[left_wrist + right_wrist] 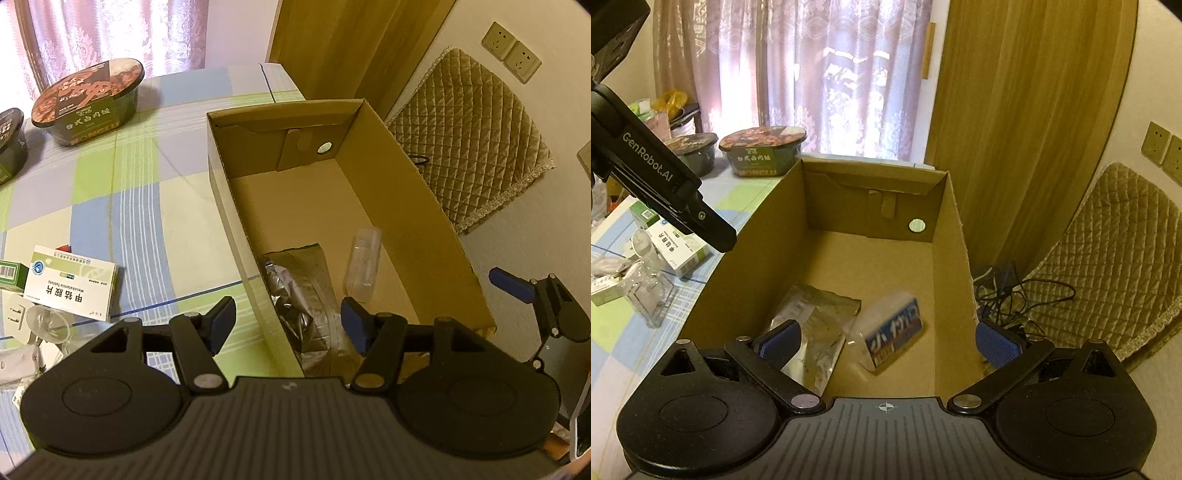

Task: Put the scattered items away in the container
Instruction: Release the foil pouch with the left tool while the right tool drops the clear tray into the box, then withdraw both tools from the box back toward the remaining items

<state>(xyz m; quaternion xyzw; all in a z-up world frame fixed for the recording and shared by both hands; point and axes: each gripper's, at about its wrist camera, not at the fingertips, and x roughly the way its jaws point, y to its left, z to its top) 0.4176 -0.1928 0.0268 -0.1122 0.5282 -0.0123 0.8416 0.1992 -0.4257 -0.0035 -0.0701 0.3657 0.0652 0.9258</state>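
Note:
An open cardboard box (402, 206) (757, 240) stands at the table's right edge. On its floor lie a silver foil pouch (299, 295) (812, 321) and a clear plastic bottle (364, 262) with a blue label (892, 332), which looks blurred in the right wrist view. My left gripper (288, 326) is open and empty above the box's near left wall. My right gripper (888, 345) is open and empty above the near end of the box. A white and green medicine box (70, 291) (681, 251), a small green box (11, 271) and clear glass items (48, 325) (650, 291) lie on the checked tablecloth.
Two instant-meal bowls (88, 99) (764, 151) stand at the table's far side. A quilted chair cushion (472, 140) (1108, 251) and tangled cables (1015, 291) are right of the box. Curtains (820, 74) hang behind.

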